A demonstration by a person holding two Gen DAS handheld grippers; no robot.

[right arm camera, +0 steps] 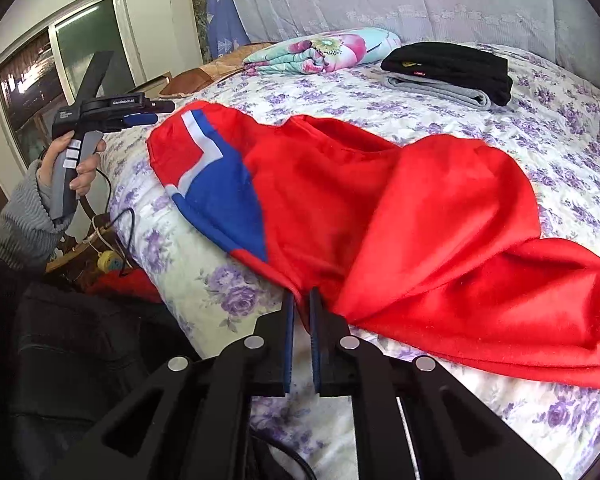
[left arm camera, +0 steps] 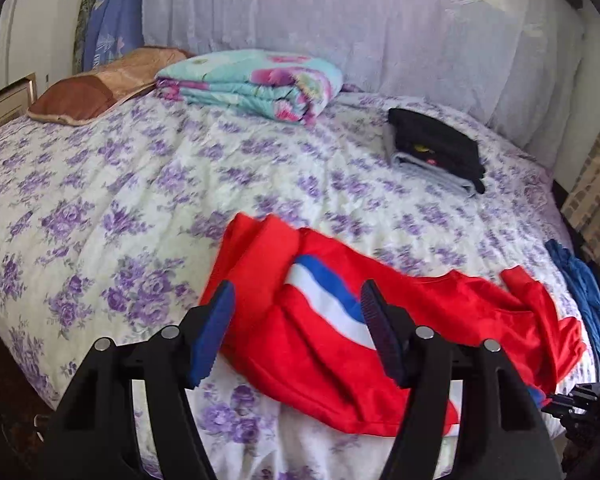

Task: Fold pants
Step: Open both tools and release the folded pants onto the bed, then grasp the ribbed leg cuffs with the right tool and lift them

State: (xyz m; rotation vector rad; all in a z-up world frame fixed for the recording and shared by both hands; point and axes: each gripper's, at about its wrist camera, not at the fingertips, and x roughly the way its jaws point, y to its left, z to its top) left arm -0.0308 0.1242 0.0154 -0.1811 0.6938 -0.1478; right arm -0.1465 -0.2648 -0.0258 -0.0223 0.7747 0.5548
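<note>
a: where are the pants (right arm camera: 380, 208)?
b: red, rumpled along the near edge of the bed (left arm camera: 100, 208), with bare quilt behind them up to a folded stack (left arm camera: 436, 152).
a: the grippers?
b: right gripper (right arm camera: 301, 300) pinches the pants' hem; left gripper (left arm camera: 298, 308) hangs spread wide above them, holding nothing.
a: any writing?
b: "genrobot.ai" on the left gripper.

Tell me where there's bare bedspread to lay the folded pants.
The widest free patch of floral bedspread lies between the crumpled red pants, the folded floral quilt and the brown pillow. The right side is crowded: a black and grey folded stack and blue cloth.
</note>
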